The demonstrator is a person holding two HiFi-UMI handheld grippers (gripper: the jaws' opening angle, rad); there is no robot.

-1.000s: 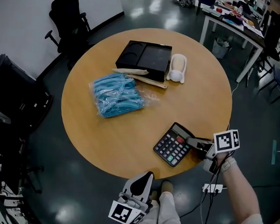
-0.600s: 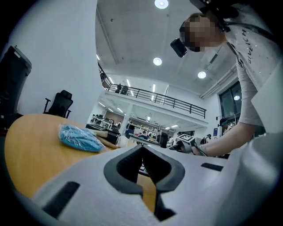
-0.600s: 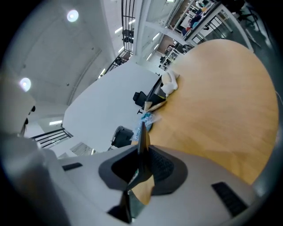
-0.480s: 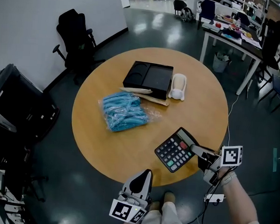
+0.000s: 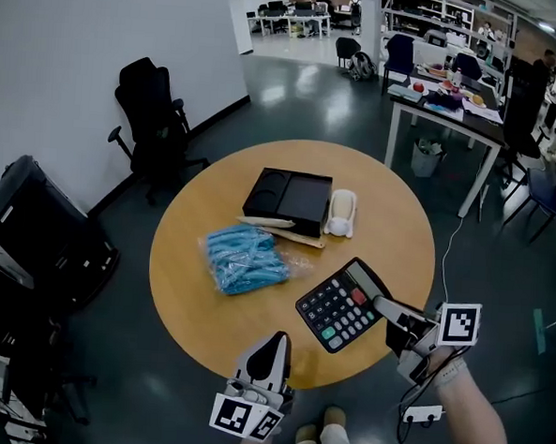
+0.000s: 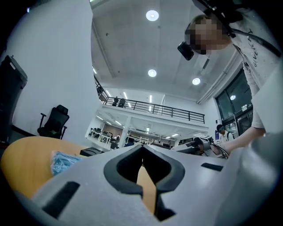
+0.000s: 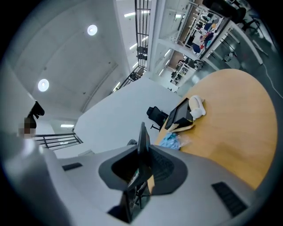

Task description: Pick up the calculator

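The black flat plastic calculator point(image 5: 338, 307) is clamped by one edge in the right gripper point(image 5: 386, 310), tilted clear above the round wooden table point(image 5: 395, 228). An edge grip probably suits its thin body. The left gripper point(image 5: 272, 349) has its jaws together, empty, idle below the rim.

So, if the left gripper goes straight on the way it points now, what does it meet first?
Probably nothing: the left gripper points out above the table, passing just left of the held calculator. Depth is unclear, so its corner might be close.
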